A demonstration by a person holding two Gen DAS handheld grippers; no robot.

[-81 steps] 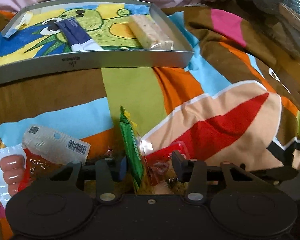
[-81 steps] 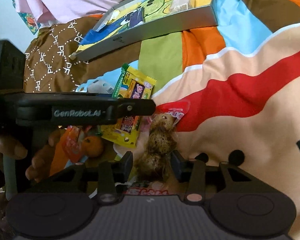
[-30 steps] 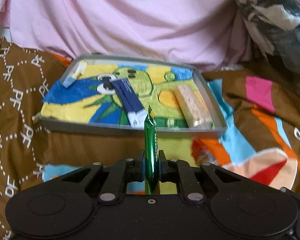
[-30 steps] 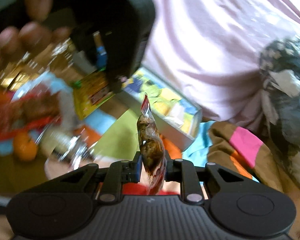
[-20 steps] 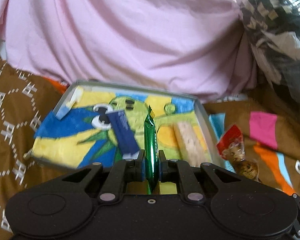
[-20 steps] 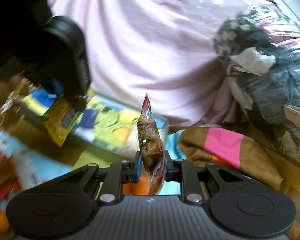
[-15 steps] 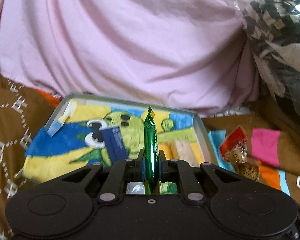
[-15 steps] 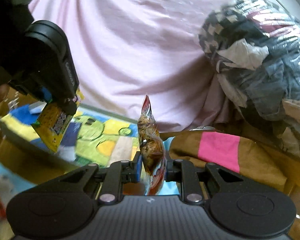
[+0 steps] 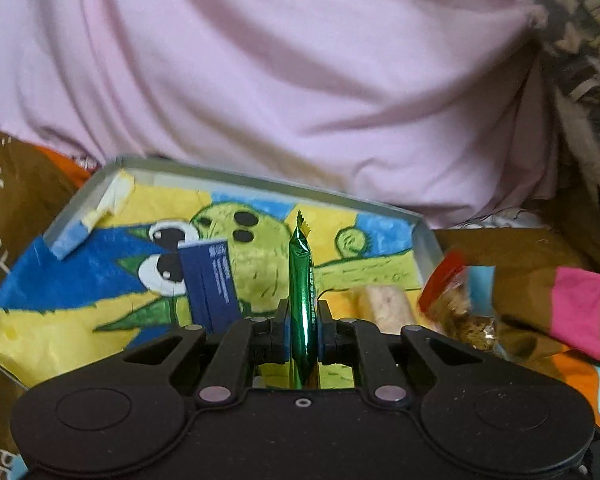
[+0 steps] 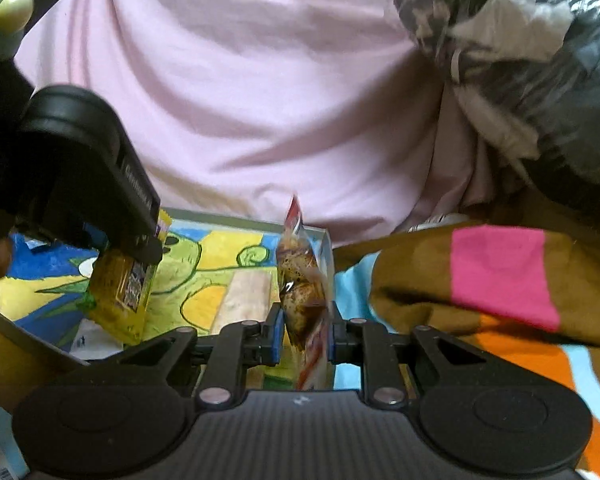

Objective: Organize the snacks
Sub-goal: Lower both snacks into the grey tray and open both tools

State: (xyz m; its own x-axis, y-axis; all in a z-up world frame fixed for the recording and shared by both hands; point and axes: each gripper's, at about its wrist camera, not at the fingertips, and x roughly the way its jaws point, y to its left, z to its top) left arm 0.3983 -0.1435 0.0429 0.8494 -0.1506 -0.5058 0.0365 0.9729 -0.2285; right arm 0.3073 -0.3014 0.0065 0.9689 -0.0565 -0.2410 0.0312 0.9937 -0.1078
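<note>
Over tray [image 9: 236,182] now, both tongs nearer

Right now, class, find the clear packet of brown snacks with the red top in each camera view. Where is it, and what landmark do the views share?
Left wrist view: brown snack packet at right, beside the tray's right wall.
Right wrist view: same packet at centre, pinched in the right claw.
Shared landmark: cartoon-lined metal tray.

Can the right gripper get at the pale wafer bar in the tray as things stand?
Probably not to pick it up: the right gripper is shut on a bag of brown snacks. The pale wafer bar lies uncovered just ahead in the tray.
</note>
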